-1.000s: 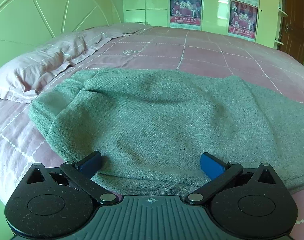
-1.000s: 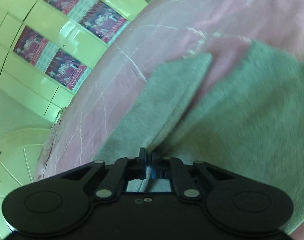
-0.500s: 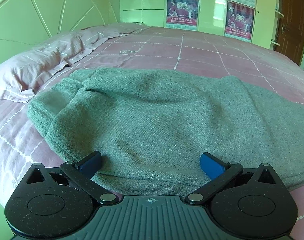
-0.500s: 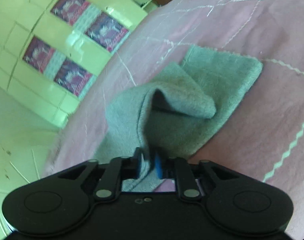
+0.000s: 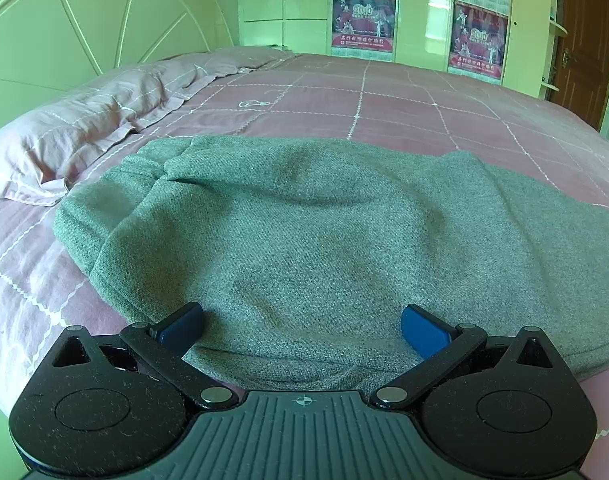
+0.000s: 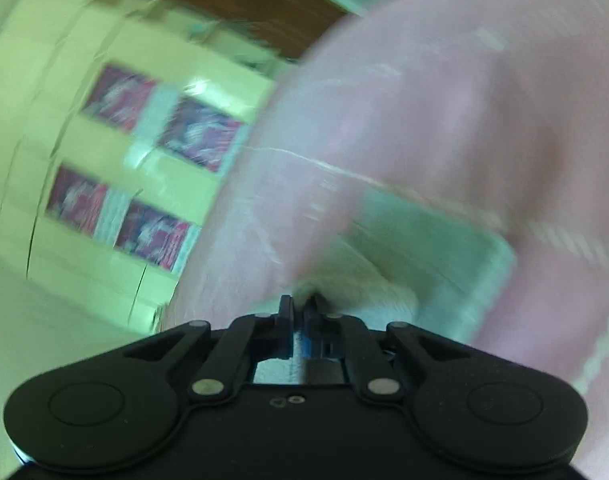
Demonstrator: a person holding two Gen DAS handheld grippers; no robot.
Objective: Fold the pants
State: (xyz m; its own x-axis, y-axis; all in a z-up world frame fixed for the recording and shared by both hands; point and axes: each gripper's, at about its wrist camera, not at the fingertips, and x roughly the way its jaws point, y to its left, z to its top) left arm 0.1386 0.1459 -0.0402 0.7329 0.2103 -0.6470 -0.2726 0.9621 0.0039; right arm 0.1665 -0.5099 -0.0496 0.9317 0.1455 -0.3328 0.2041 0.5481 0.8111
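Grey-green pants (image 5: 324, 220) lie spread across the pink checked bed (image 5: 404, 108). My left gripper (image 5: 302, 316) hovers low over their near edge. It is open, its blue pads (image 5: 422, 330) wide apart with cloth below them and nothing pinched. The right wrist view is blurred by motion. There my right gripper (image 6: 300, 304) has its jaws together, and a fold of the pants (image 6: 436, 248) rises right up to the tips, seemingly pinched between them. The rest of that leg lies flat on the sheet beyond.
A pink pillow (image 5: 76, 132) lies at the left by the pale green headboard (image 5: 84, 28). A wardrobe with red posters (image 5: 362, 16) stands behind the bed, with a brown door (image 5: 584, 40) at the far right. Bare sheet stretches beyond the pants.
The right gripper swung sideways with the pants leg, its jaws parting briefly and coming together again; its view is now blurred. The left gripper and the cloth under it stayed put.
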